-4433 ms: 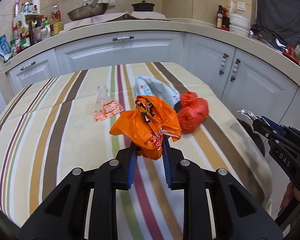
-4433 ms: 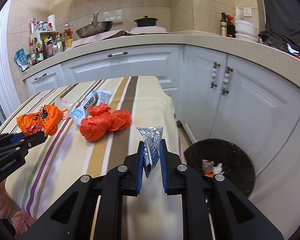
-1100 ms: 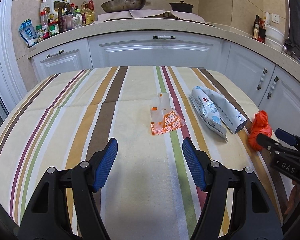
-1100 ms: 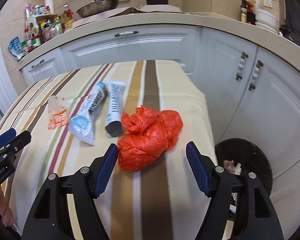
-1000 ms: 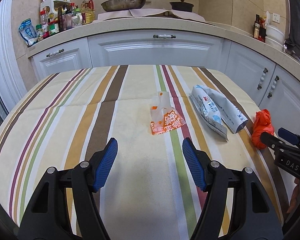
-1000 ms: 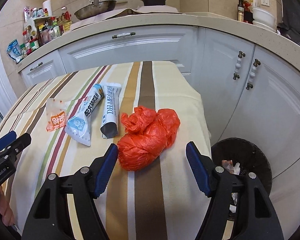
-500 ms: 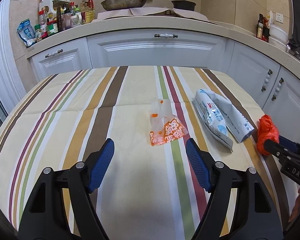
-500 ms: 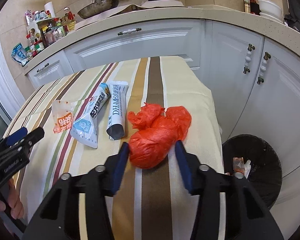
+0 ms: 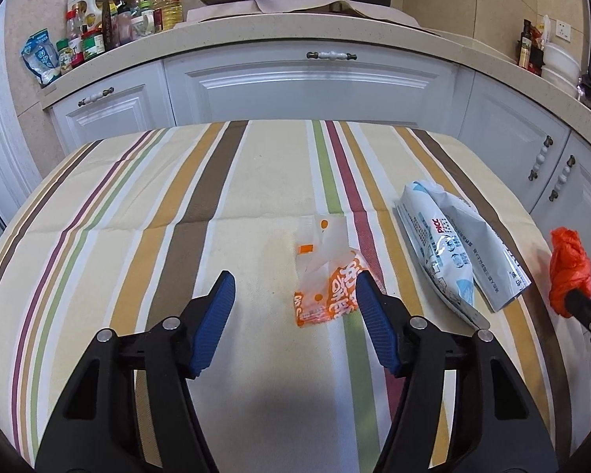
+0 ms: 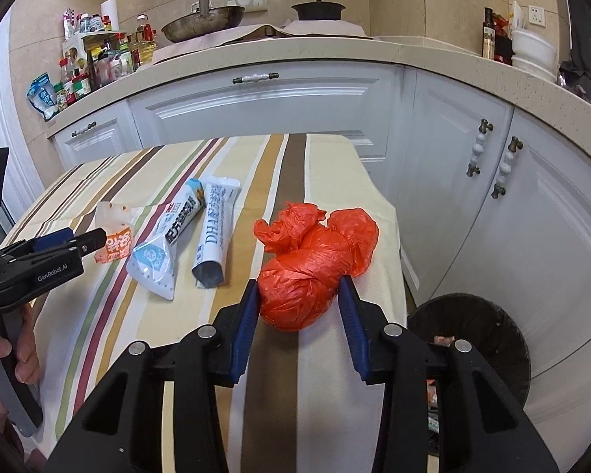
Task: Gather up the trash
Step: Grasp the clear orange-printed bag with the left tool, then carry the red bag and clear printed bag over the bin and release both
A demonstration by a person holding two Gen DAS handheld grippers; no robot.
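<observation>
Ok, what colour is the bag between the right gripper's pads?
Red-orange. The bag shows best in the right wrist view.

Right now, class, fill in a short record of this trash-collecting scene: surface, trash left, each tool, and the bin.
surface: table with striped cloth
trash left: orange-and-white wrapper; two blue-and-white packets; red plastic bag
left tool: jaws closing, wrapper between them, pads not pressing it
right tool: closed on the red plastic bag, both pads against it
bin: black trash bin on the floor beside the table, some trash inside
</observation>
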